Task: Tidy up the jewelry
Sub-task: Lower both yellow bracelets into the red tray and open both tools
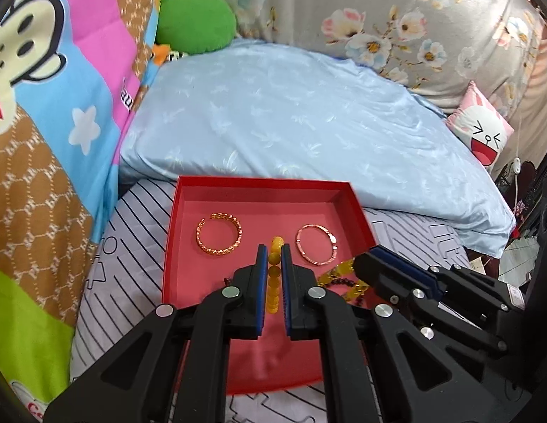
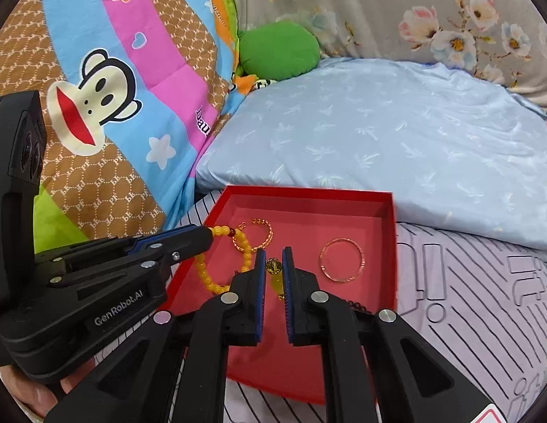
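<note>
The red tray (image 1: pixel 259 185) sits on the striped bed sheet (image 1: pixel 139 246), hemmed at its 9 o'clock by the cartoon quilt (image 1: pixel 44 141) and at 12 by the blue pillow (image 1: pixel 291 112). Inside, at about 10 o'clock, lies the twisted gold bangle (image 1: pixel 220 233) — stiff, light, likely slick, best pinched across its band or hooked through the open ring. The left hand-held gripper (image 1: pixel 273 257) is clamped on the yellow bead strand (image 1: pixel 273 278), which runs straight down the gap between its jaws over the tray middle; in the right wrist view the strand loops out of that gripper's tip. It looks light and floppy, the smooth beads apt to roll under the pads, so a grip between two beads should hold better than on a crown. At 2 o'clock rests the thin rose bangle (image 1: pixel 315 245), rigid and flat against the floor, hard to get under without tilting it on an edge. The right hand-held gripper (image 2: pixel 273 264) is closed on an amber pendant (image 2: pixel 275 275), with dark beads (image 1: pixel 338 283) trailing near the tray's 4 o'clock side. The tray walls are low but crisp — the dangling strands could snag on them; the middle and the 12 o'clock half stay open, and the soft bed may let the tray tip.
</note>
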The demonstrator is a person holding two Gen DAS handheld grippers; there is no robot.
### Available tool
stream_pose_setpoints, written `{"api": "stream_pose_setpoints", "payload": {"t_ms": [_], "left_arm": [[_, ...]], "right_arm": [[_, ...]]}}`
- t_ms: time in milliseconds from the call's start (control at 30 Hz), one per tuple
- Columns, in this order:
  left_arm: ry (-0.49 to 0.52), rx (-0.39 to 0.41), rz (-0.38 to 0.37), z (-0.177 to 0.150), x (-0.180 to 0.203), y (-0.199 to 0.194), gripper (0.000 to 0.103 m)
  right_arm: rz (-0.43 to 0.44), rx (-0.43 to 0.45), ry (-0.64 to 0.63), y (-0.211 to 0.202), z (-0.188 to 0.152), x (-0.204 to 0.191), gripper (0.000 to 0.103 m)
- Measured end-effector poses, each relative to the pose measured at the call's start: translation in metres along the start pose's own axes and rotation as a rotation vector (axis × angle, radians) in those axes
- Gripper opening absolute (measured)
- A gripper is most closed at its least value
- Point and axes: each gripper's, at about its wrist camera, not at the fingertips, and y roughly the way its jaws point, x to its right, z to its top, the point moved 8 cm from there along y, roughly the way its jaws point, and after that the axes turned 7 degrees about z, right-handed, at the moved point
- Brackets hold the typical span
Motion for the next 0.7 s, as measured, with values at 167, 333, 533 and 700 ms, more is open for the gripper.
{"api": "stream_pose_setpoints", "payload": {"t_ms": [167,333,533,700], "left_arm": [[0.002,-0.040,0.027,-0.002,-0.009,0.030,0.007],[-0.002,-0.079,0.063,-0.007,-0.020,0.060,0.007],[0.010,-0.101,0.119,-0.013,-0.032,0.080,0.008],[0.003,-0.073,0.159,-0.011,-0.037,0.080,0.023]], "right_arm": [[0.014,-0.036,0.022,0.031,-0.002,0.005,0.009],[-0.011,-0.083,0.047,0.057,-0.012,0.022,0.009],[-0.051,-0.110,0.042,0.069,-0.019,0.037,0.009],[-0.079,-0.089,0.028,0.066,-0.019,0.038,0.027]]}}
